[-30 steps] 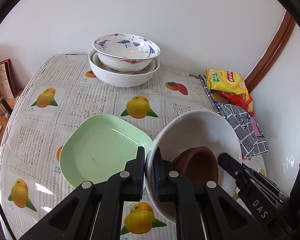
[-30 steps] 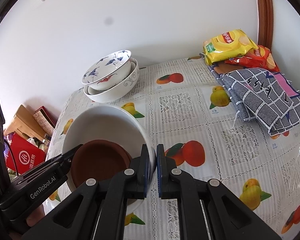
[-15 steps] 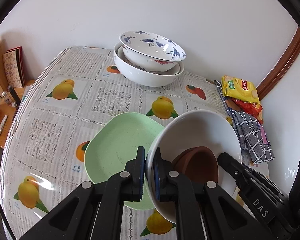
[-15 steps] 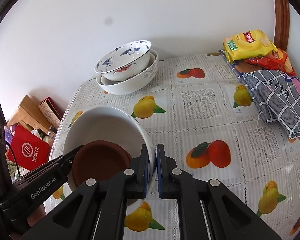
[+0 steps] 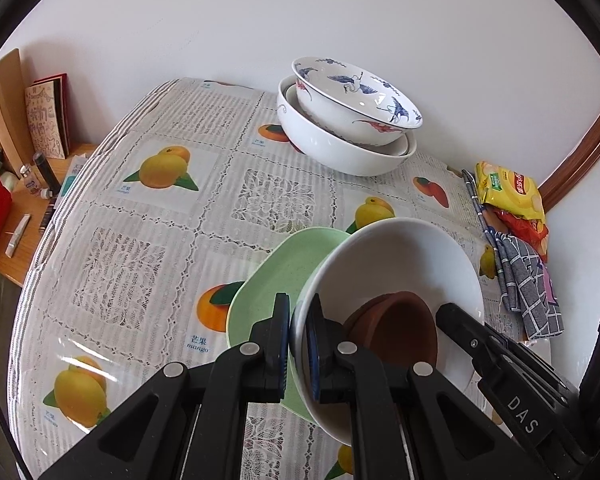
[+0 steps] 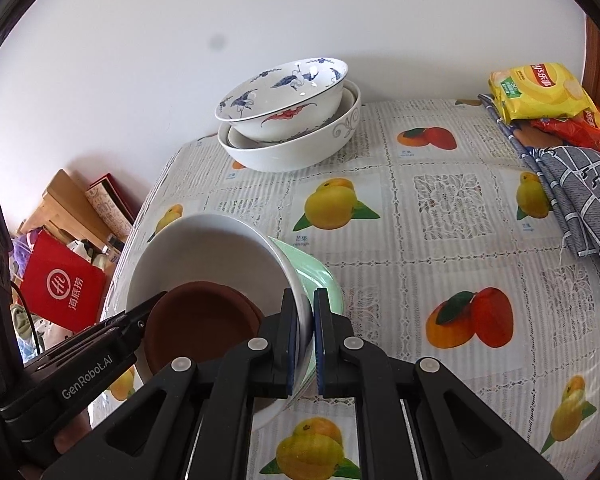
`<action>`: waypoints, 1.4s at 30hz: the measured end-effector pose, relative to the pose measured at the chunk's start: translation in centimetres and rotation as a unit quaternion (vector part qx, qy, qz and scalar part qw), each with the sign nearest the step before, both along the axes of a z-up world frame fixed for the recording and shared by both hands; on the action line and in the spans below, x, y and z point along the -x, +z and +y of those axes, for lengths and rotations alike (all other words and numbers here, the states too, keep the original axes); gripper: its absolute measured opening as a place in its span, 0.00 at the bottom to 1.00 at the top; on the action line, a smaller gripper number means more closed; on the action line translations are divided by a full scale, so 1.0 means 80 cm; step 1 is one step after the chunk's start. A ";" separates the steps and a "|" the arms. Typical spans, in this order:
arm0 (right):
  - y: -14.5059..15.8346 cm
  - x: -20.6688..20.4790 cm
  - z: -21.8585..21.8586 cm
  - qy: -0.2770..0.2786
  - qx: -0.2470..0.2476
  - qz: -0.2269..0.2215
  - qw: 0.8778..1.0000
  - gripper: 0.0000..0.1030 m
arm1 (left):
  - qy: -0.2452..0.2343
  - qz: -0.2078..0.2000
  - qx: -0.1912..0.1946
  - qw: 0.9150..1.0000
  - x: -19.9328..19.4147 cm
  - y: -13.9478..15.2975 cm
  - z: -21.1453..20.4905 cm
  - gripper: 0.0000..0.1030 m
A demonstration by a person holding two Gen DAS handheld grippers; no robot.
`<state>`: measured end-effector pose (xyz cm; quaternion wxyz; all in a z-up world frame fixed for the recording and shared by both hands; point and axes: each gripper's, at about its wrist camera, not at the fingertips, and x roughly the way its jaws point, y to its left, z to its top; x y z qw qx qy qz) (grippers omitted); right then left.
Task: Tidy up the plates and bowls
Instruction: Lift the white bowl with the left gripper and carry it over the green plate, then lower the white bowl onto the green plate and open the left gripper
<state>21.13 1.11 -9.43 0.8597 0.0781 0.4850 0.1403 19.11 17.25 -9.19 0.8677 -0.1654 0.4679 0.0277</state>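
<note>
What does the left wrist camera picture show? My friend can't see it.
Two grippers, left and right, pinch opposite rims of a white bowl with a brown bowl inside, over a green plate. Two stacked bowls sit behind on the fruit tablecloth.

Your right claw (image 6: 302, 336) is clamped on the white bowl (image 6: 204, 252) rim; the left claw (image 6: 140, 320) grips the opposite rim. A brown dish (image 6: 200, 320) sits inside, above the green plate (image 6: 320, 276) on the counter (image 6: 440, 208).
</note>
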 end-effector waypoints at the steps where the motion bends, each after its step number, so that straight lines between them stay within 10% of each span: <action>1: -0.002 -0.001 0.002 0.001 0.000 0.002 1.000 0.08 | 0.001 0.002 0.001 1.000 -0.001 -0.002 0.002 0.08; 27: -0.035 -0.034 0.012 0.030 0.018 0.025 0.999 0.15 | -0.001 0.029 -0.005 1.000 -0.022 -0.032 0.015 0.09; 42: 0.011 0.038 -0.020 0.026 0.043 -0.016 0.999 0.35 | -0.019 -0.013 -0.033 0.999 0.046 0.018 -0.011 0.38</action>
